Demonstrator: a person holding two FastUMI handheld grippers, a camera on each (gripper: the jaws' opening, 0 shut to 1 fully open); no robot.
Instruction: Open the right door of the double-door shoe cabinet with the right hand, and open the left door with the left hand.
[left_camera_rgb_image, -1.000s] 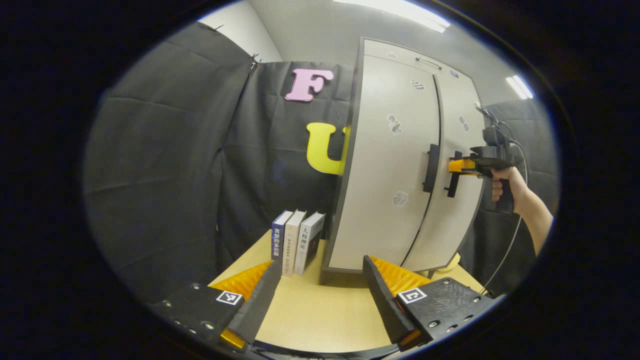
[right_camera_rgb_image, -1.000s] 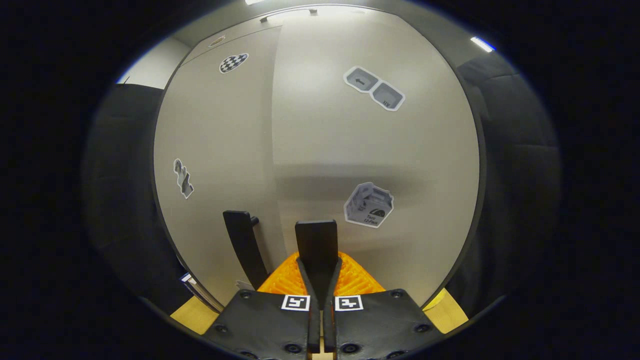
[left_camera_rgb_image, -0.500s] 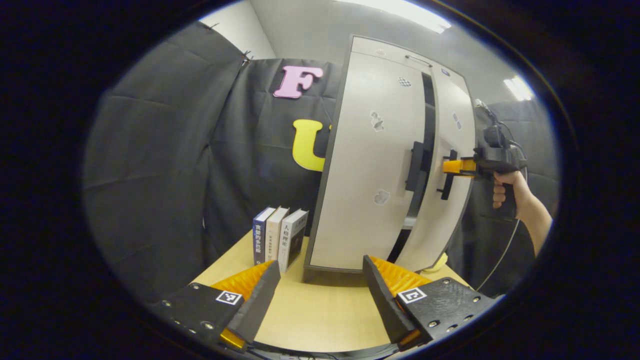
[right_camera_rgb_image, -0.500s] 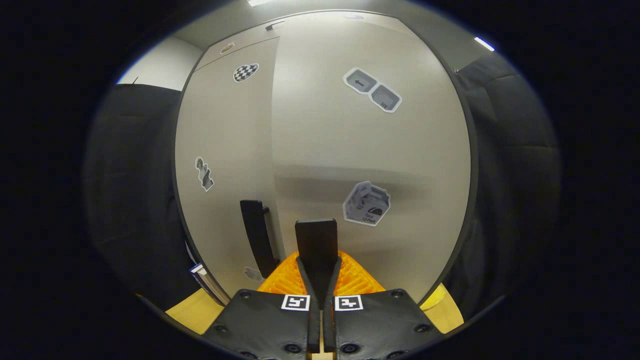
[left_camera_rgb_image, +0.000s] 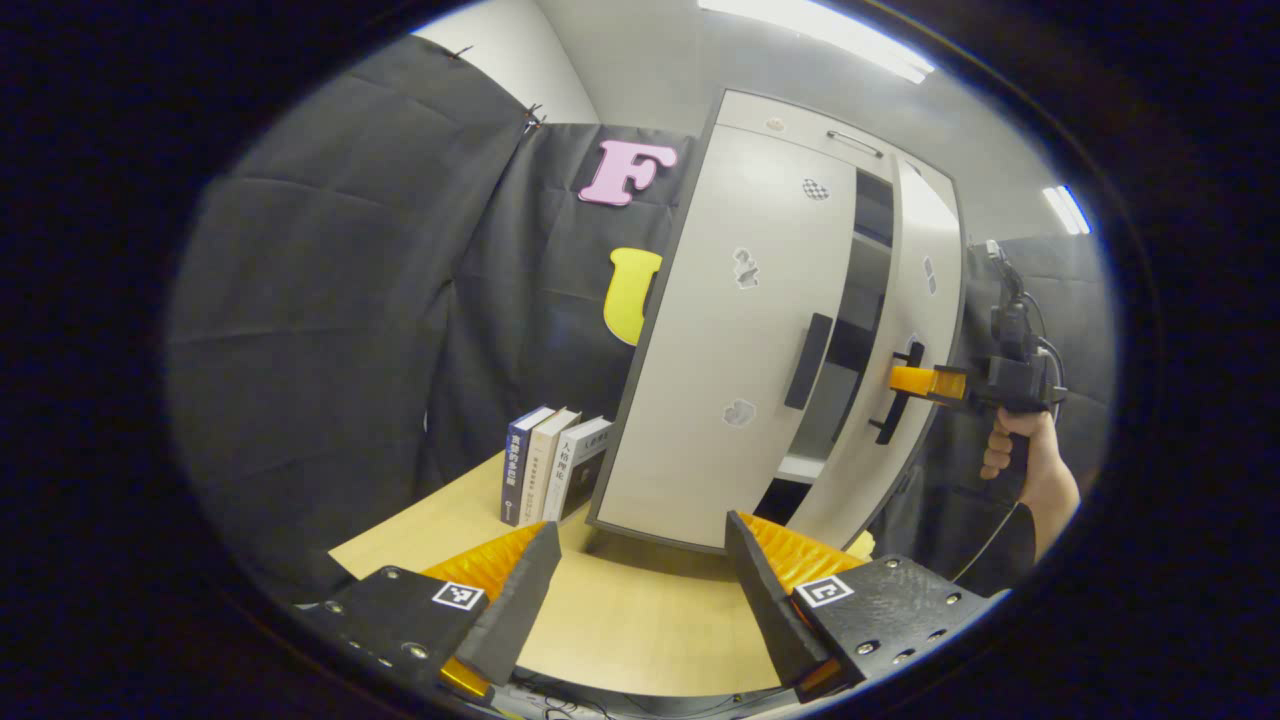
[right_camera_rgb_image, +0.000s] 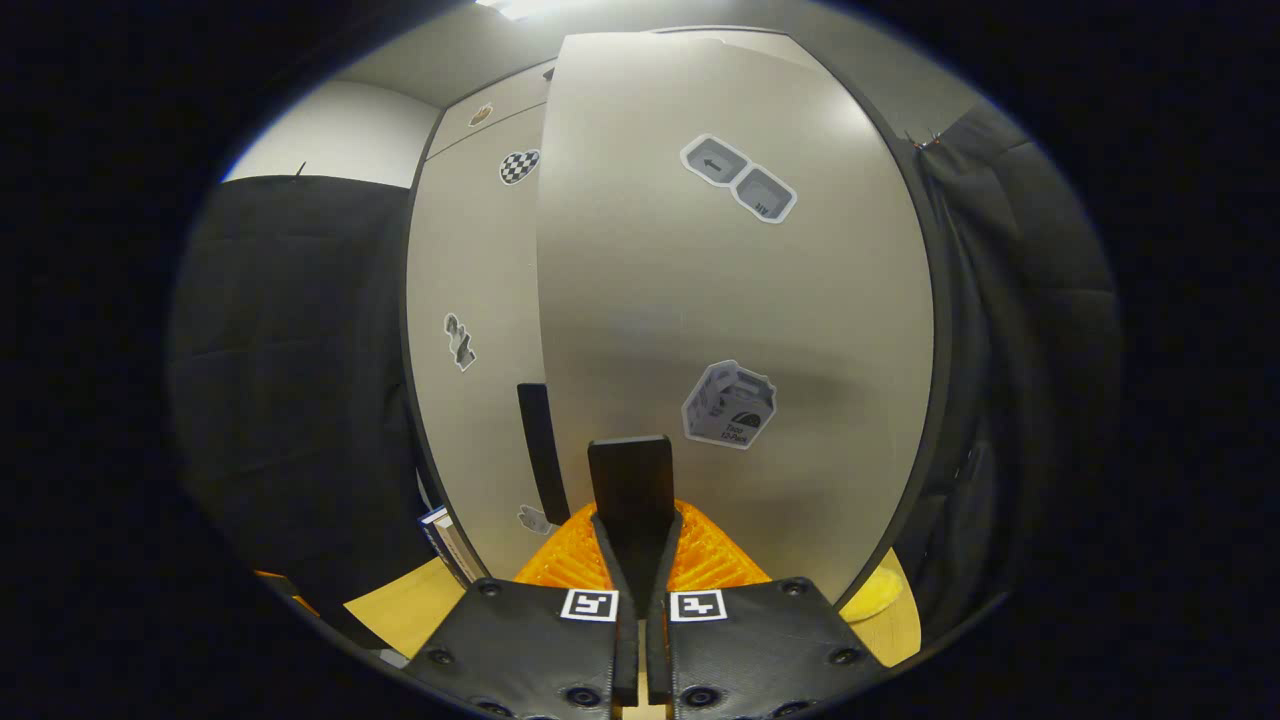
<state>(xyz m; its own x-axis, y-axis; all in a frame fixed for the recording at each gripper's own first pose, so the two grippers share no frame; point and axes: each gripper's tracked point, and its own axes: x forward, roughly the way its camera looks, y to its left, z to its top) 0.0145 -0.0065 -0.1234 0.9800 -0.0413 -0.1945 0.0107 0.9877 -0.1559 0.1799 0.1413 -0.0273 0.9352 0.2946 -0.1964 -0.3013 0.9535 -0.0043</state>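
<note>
Looking along our left gripper (left_camera_rgb_image: 640, 580), we see its two fingers spread wide apart with nothing between them, hovering over the pale wooden table (left_camera_rgb_image: 640, 620) in front of the shoe cabinet (left_camera_rgb_image: 775, 110). That cabinet stands upright on the table, tall and light grey with dark edging. Its left door (left_camera_rgb_image: 730, 340) lies flat against the front, stickers scattered over it, and its dark vertical left handle (left_camera_rgb_image: 807, 360) is untouched. Its right door (left_camera_rgb_image: 915, 330) is swung partway out, leaving a dark gap between the two doors through which a shelf shows. Farther off in the left gripper view we see our right gripper (left_camera_rgb_image: 915, 380), held by a hand (left_camera_rgb_image: 1010, 450), clamped on the right handle (left_camera_rgb_image: 897, 395) of that opened door, a cable trailing down from it. From the right gripper view the right gripper (right_camera_rgb_image: 640, 520) has its fingers pressed together on the dark bar of the right handle (right_camera_rgb_image: 630, 480), which rises just ahead of them against the face of the right door (right_camera_rgb_image: 730, 300). Beside it, to the left in that view, the left door (right_camera_rgb_image: 470, 300) and its left handle (right_camera_rgb_image: 543, 450) sit set back. Three books (left_camera_rgb_image: 545, 475) stand upright on the table just beside the cabinet's left side, against the black cloth wall (left_camera_rgb_image: 330, 300).
</note>
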